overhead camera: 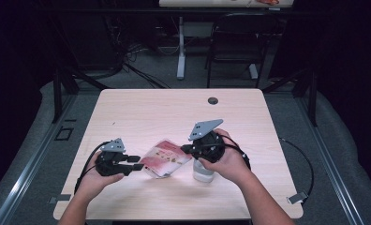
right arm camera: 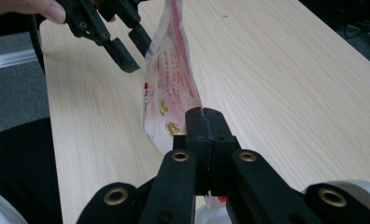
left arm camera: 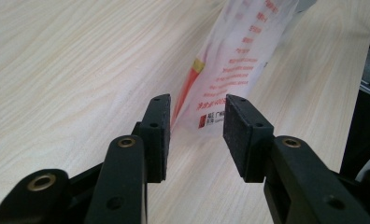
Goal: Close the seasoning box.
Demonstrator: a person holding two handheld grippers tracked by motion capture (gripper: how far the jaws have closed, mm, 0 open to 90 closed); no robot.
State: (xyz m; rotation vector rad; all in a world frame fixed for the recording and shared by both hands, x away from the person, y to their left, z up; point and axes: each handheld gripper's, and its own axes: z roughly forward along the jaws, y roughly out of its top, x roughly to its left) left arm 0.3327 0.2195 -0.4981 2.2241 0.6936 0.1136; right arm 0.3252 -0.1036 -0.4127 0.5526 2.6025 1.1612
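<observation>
A red and white printed plastic bag (overhead camera: 162, 158) hangs stretched just above the wooden table (overhead camera: 174, 108) between my two grippers. My right gripper (overhead camera: 186, 149) is shut on the bag's edge (right arm camera: 171, 79), its jaws (right arm camera: 204, 114) pressed together on the film. The left gripper (overhead camera: 137, 162) stands open at the bag's other end (left arm camera: 230, 60). That corner lies just ahead of the gap between its pads (left arm camera: 197, 105), and neither pad presses on it. In the right gripper view the left gripper (right arm camera: 134, 51) appears at the far end of the bag.
A white container (overhead camera: 202, 172) stands on the table under my right hand. A round cable hole (overhead camera: 212, 101) sits near the table's far edge. Beyond it are a dark chair (overhead camera: 235, 42) and another table's white leg (overhead camera: 180, 51). Cables trail from both grippers.
</observation>
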